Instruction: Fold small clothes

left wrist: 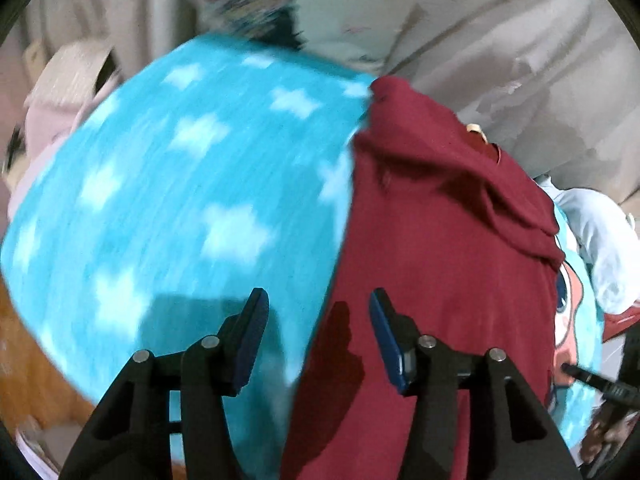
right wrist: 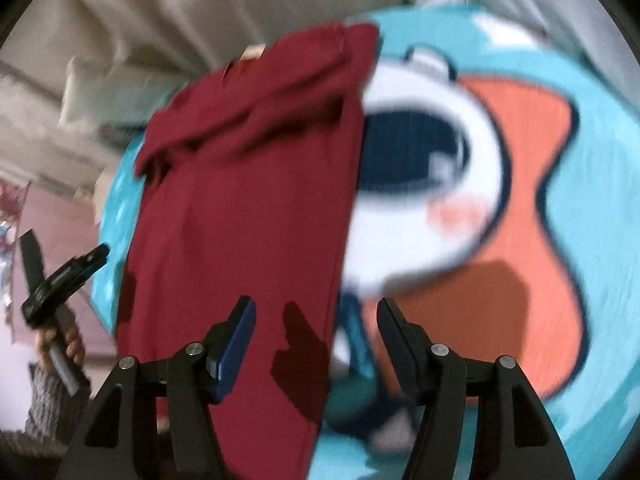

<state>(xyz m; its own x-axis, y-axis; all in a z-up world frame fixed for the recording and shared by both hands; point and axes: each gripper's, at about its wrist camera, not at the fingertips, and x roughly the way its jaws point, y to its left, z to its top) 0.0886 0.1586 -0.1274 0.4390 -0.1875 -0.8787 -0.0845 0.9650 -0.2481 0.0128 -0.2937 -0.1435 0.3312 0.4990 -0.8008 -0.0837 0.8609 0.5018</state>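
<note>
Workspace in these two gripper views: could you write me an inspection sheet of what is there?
Surface: a turquoise blanket with pale patches and a big cartoon print; the pictures are blurred.
Job's things: a dark red garment lies on the blanket in a long strip, bunched at its far end.
Clutter: a pale blue cloth at the blanket's edge; a pinkish cloth on the other side.
Grippers: left gripper open above the garment's edge, nothing between its jaws; right gripper open, nothing gripped. A hand holds the left tool.
Cables: nothing seen.
Surroundings: beige fabric behind; a patterned item, too blurred to name.
</note>
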